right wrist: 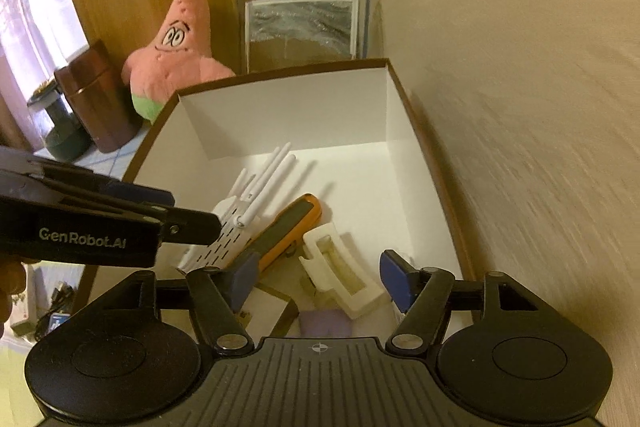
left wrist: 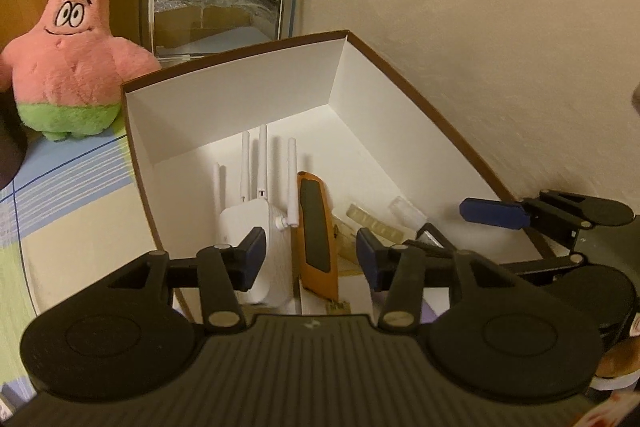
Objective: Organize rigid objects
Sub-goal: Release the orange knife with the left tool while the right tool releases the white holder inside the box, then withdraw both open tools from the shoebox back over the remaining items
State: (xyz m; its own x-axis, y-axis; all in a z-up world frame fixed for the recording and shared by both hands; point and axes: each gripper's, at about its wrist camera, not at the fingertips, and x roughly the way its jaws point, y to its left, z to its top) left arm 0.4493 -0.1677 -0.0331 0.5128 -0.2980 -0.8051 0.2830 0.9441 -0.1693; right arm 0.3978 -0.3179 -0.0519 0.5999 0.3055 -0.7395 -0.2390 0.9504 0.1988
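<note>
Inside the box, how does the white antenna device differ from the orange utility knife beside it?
The white antenna device is a blocky white body with four thin antennas fanning toward the far wall; the orange utility knife is one slim orange bar with a dark inlay. The device looks bulkier, the knife narrower. Both lie loose on the floor of the box, side by side, neither between any tongs.

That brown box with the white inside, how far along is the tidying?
Done: the white antenna router, orange utility knife and cream plastic clip lie inside the brown cardboard box. In hand: nothing; the left gripper and right gripper are open and empty above it. Whatever remains outside isn't visible.
</note>
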